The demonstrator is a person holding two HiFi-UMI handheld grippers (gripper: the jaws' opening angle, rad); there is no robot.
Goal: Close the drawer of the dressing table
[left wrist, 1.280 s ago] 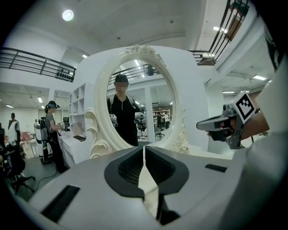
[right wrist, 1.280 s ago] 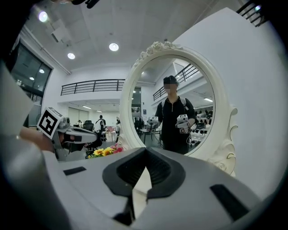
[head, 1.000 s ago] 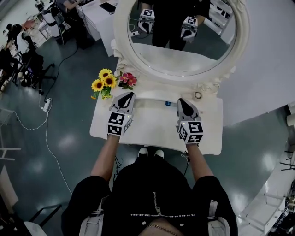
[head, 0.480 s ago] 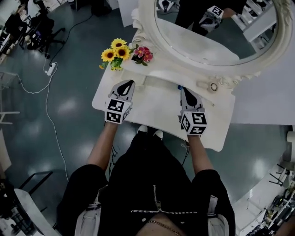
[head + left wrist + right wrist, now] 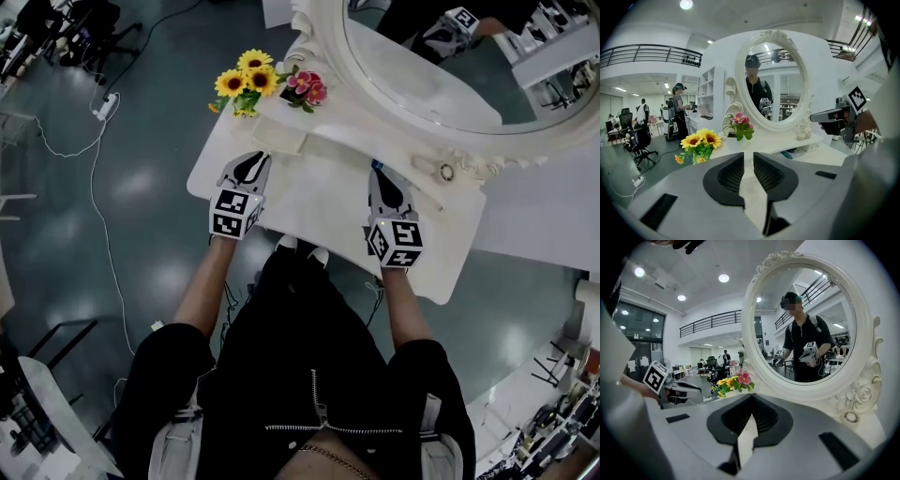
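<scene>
Unseen under the tabletop's (image 5: 319, 202) near edge, the rigid drawer likely slides lightly from a push on its front; the left hand-held gripper (image 5: 251, 167) has just been opening, empty, while the right hand-held gripper (image 5: 380, 175) is pressed together.

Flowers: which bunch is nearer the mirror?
The pink bunch, right beside the mirror frame; the sunflowers stand farther out, at the table corner.

Nothing legible here, no words, no numbers. The only print is coded black-and-white squares on the left cube (image 5: 233, 214) and the right cube (image 5: 395, 243).
</scene>
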